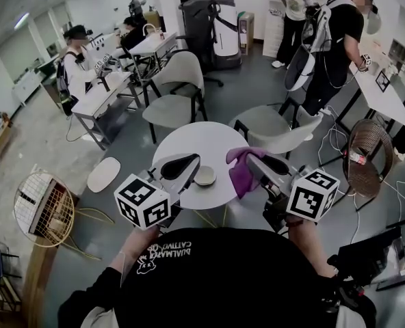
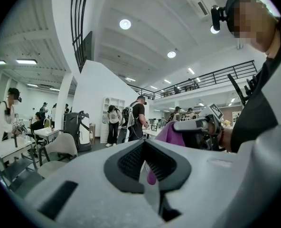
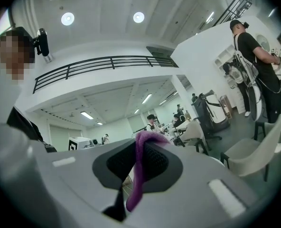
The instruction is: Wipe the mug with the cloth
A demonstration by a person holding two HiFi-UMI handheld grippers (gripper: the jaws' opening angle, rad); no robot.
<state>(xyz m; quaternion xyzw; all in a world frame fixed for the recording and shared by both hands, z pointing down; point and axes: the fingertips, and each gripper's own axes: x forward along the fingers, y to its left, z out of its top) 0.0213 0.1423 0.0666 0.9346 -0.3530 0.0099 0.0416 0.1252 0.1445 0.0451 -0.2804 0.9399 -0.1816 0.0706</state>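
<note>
Seen from above, a person in a black top holds two handheld grippers over a small round white table. Each gripper carries a cube of black-and-white square markers nearest the person's body.

The left gripper has its dark-padded jaws pressed together with nothing between them. The right gripper is clamped on a purple cloth. The cloth bunches above the jaws and hangs below them in a loose fold.

The mug stands upright on the table near its front edge, between the two grippers. It sits just beside the left gripper's tip and a little apart from the cloth. It is small, pale cream and round, with its open mouth facing up. No handle can be made out from this angle. Nothing holds it.

Judging by this, the cloth is in hand but wiping has not begun. The next move likely calls for bringing the cloth onto the mug's rim or side. The left jaws may need to open and steady the mug so it does not slide.

Beyond the table stand pale shell chairs, and farther off are white desks with several people at work.
</note>
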